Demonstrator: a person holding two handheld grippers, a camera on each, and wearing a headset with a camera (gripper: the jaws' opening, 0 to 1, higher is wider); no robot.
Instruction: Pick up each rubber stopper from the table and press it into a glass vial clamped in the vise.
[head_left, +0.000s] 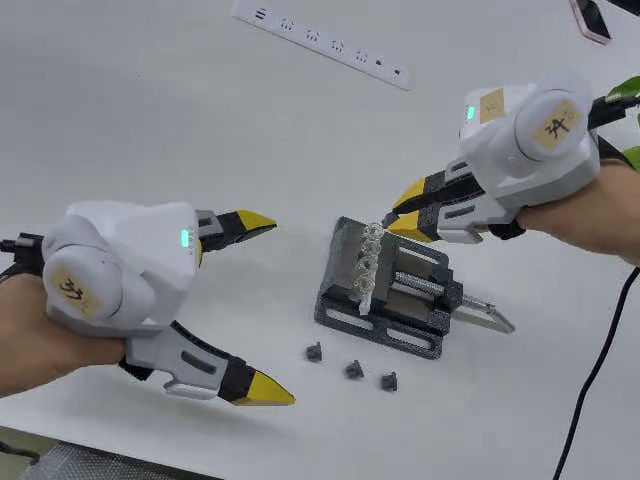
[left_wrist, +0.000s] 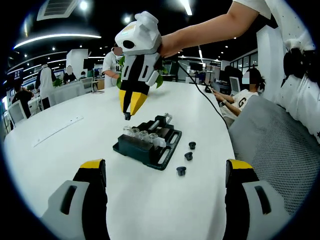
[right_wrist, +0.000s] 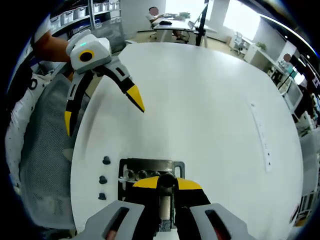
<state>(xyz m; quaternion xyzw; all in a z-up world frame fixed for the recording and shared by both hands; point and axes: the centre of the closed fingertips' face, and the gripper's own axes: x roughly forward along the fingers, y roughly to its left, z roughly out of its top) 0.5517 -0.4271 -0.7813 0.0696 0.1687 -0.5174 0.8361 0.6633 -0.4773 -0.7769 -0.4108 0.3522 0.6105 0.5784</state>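
A dark vise (head_left: 420, 318) stands on the white table with a row of glass vials (head_left: 367, 266) clamped in it. Three dark rubber stoppers (head_left: 353, 370) lie loose in front of it. My right gripper (head_left: 391, 221) hovers just above the far end of the vial row. It is shut on a small dark stopper (right_wrist: 166, 181) pinched at its yellow tips. My left gripper (head_left: 262, 306) stands wide open to the left of the vise, with nothing between its fingers. The left gripper view shows the vise (left_wrist: 165, 150), the vials (left_wrist: 142, 134) and the loose stoppers (left_wrist: 188, 156) ahead.
A white power strip (head_left: 322, 41) lies at the back of the table and a phone (head_left: 591, 19) at the back right corner. A black cable (head_left: 600, 368) runs down the right side. The table's near edge (head_left: 120, 450) is just below my left hand.
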